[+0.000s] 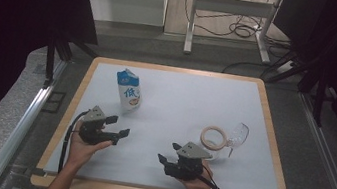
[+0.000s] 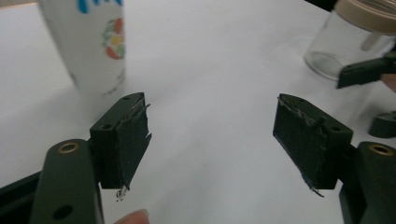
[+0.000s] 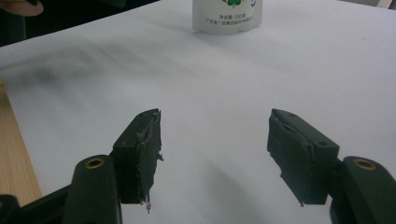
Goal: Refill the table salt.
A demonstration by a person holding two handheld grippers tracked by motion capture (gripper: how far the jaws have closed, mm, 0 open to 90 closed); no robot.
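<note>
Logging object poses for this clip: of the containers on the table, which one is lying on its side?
The wine glass, at the right. It lies tipped over, while the glass jar beside it and the milk carton stand upright.

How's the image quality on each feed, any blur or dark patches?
High view: white mat evenly lit, surroundings dark. Left gripper view: jar and milk carton soft, pads sharper. Right gripper view: carton print readable, grey smudgy shading at upper left.

light: even, bright mat | surround: dark | close views: blurred
</note>
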